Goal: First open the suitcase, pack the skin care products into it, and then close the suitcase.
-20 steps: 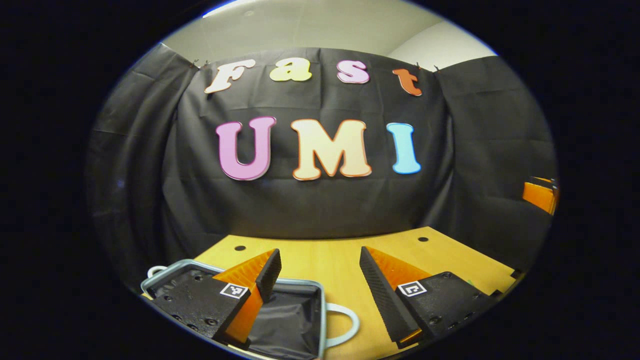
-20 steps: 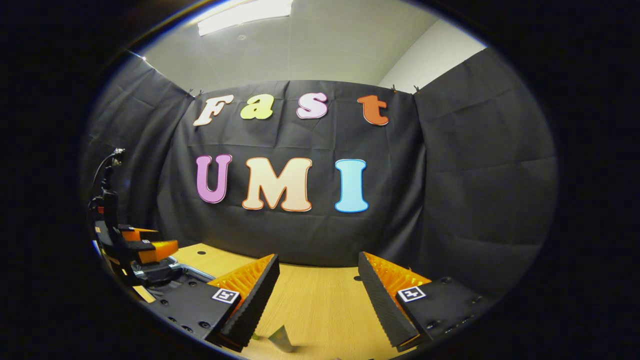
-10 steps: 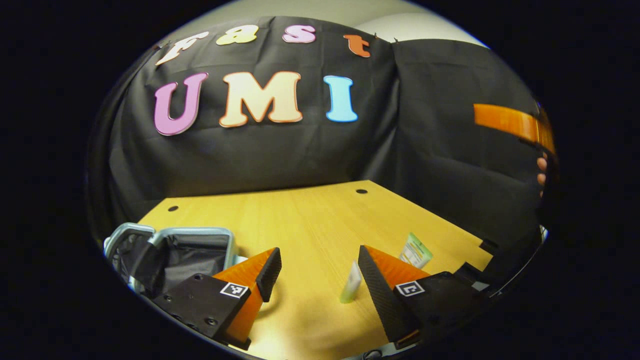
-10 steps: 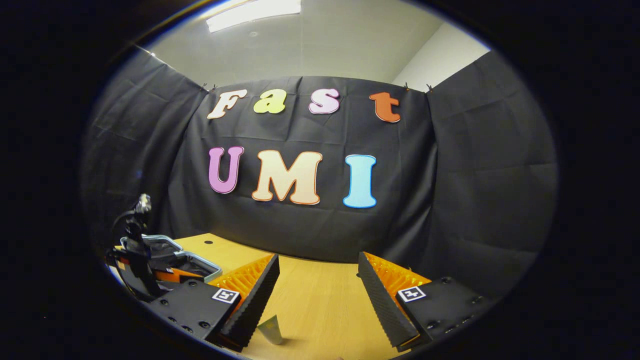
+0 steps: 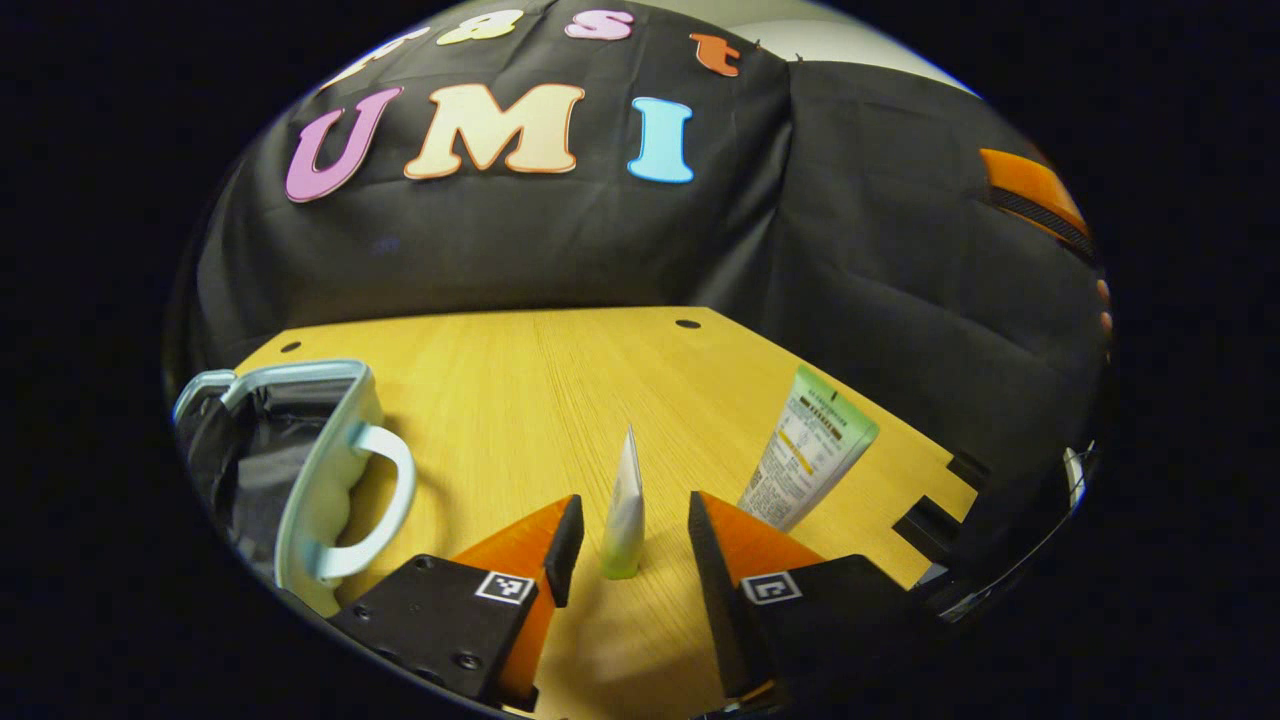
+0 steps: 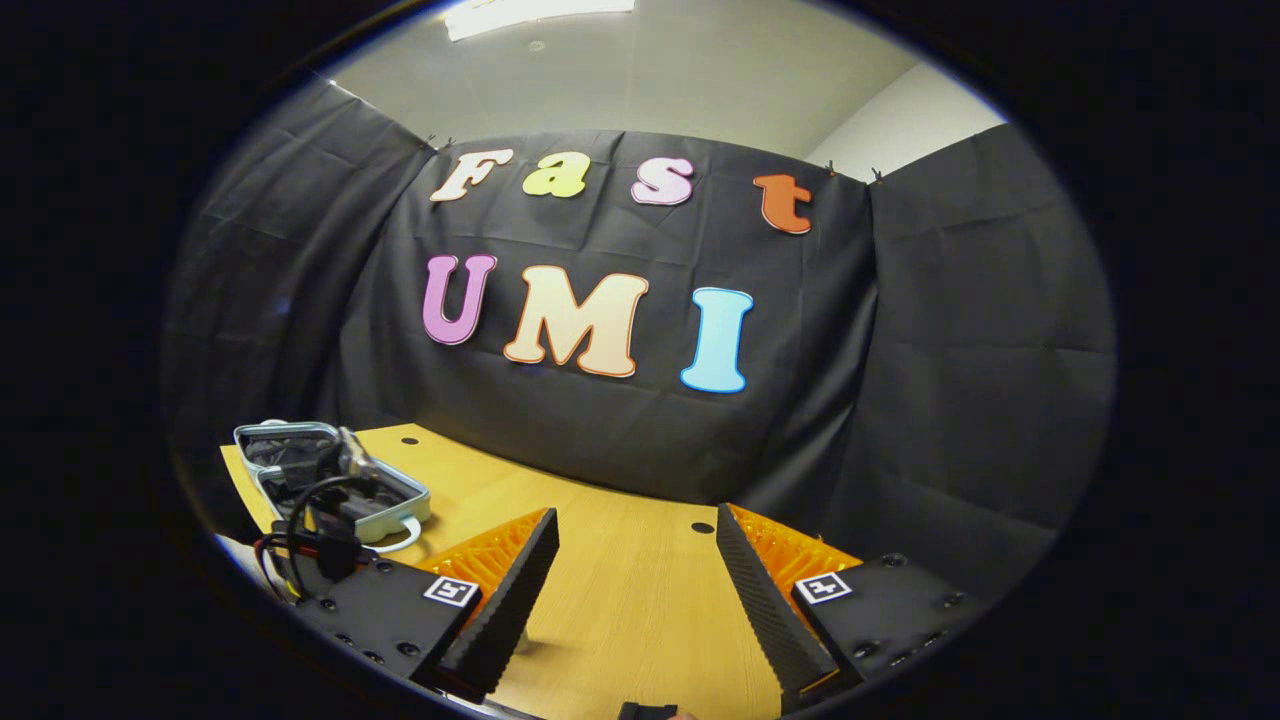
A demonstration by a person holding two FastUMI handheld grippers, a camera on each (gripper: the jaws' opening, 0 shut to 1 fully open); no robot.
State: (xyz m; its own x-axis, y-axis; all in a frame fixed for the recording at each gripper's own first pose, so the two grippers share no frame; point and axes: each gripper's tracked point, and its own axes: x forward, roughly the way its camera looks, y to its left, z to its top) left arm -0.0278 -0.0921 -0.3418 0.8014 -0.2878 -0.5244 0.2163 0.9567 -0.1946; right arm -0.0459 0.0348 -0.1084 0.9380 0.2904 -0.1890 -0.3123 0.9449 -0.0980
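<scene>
Your left tongs (image 5: 627, 535) stand apart just above the table (image 5: 520, 380), with a small white tube (image 5: 625, 505) upright on its pale green cap between the two fingers; a gap shows on either side of it, so neither finger presses on it; just beyond and to the right a larger tube (image 5: 808, 450) with a green end and a printed back leans at a tilt, near the table's right edge and apart from the small one; to the left the suitcase (image 5: 290, 450) lies open on the table, its pale blue shell and looped handle turned toward you and its dark lining showing inside, well apart from both tubes; at the far right of the left gripper view part of your right tongs (image 5: 1035, 195) hangs high against the black cloth wall (image 5: 900, 260), with fingertips of the hand that holds it just below. In the right gripper view your right tongs (image 6: 637, 580) are spread wide with nothing between them, held above the table (image 6: 630, 590); the open suitcase (image 6: 330, 480) lies far off at the left end of the table, both halves laid flat with dark lining up; the back of your left tongs, a dark body with looping cables (image 6: 320, 520), sits in front of it, so part of the case is hidden; the black cloth wall (image 6: 950, 350) rises behind the table, and a lit ceiling panel (image 6: 540, 12) shows above it.
</scene>
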